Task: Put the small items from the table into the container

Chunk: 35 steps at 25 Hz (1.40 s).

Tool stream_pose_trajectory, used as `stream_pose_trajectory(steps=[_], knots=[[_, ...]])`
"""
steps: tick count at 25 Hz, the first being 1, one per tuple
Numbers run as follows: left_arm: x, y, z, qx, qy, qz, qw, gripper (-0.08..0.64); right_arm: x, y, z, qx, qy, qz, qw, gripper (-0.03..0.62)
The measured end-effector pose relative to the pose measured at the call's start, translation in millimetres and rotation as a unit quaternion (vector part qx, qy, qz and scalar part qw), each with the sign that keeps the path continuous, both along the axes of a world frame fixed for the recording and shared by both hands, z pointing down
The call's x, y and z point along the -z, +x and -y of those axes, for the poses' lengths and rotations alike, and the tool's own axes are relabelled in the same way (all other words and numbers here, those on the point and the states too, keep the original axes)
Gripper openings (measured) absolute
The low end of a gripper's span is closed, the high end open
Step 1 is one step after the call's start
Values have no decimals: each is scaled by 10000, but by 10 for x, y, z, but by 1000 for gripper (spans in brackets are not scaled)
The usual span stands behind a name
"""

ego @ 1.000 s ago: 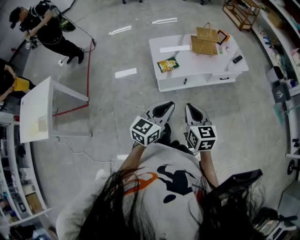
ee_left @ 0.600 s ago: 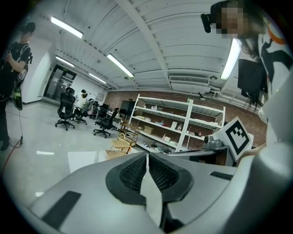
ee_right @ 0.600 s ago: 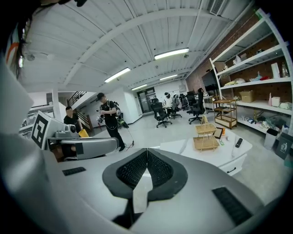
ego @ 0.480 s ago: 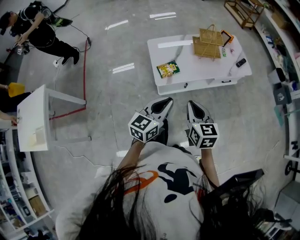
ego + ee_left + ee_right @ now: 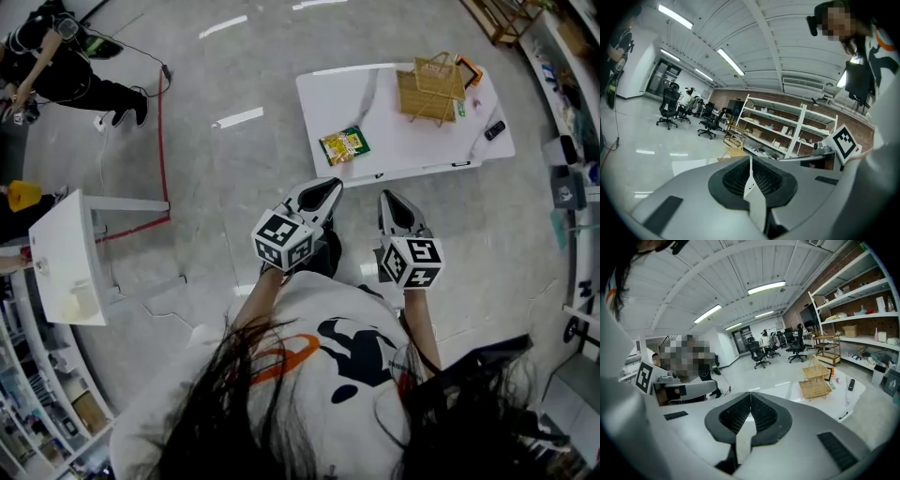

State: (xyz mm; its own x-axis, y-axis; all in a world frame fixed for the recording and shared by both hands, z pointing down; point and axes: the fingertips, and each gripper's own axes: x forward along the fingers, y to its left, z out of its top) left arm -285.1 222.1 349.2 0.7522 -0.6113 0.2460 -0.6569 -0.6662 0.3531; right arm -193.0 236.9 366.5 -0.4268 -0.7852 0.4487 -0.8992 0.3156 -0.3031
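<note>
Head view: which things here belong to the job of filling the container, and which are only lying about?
Job: wicker basket, snack packet, black remote, low white table, left tool, right tool.
Lying about: side table, red line on the floor.

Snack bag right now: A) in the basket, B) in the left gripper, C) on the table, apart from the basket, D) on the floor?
C: the snack bag lies flat on the table, well clear of the basket.
</note>
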Motion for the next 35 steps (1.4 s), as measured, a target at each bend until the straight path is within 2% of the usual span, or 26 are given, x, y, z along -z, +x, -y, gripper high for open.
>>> stream_pose_trajectory(steps=[5,13,17,24,35], knots=[[-226,-208,498,-70,-204,27,9998,11,-135,-191,438,21,-131,-8,9999,15],[-462,-350,1039,-208,-473,-113,9986,11,-312,-290,789,-151,-371,-114,9991,15],[-569,-324,1101,-289,-650,-192,9973,11,-405,-214,785,-277,-555,-163,9979,15],[-747,-297,1106,-368,-802,32,9961,11,-647,-83,919,-359,-799,-159,9960,17],[-1067,-347,1428,109,-969,251,9949,11,-1433,-198,1423,545,-1344,-234,9892,18]])
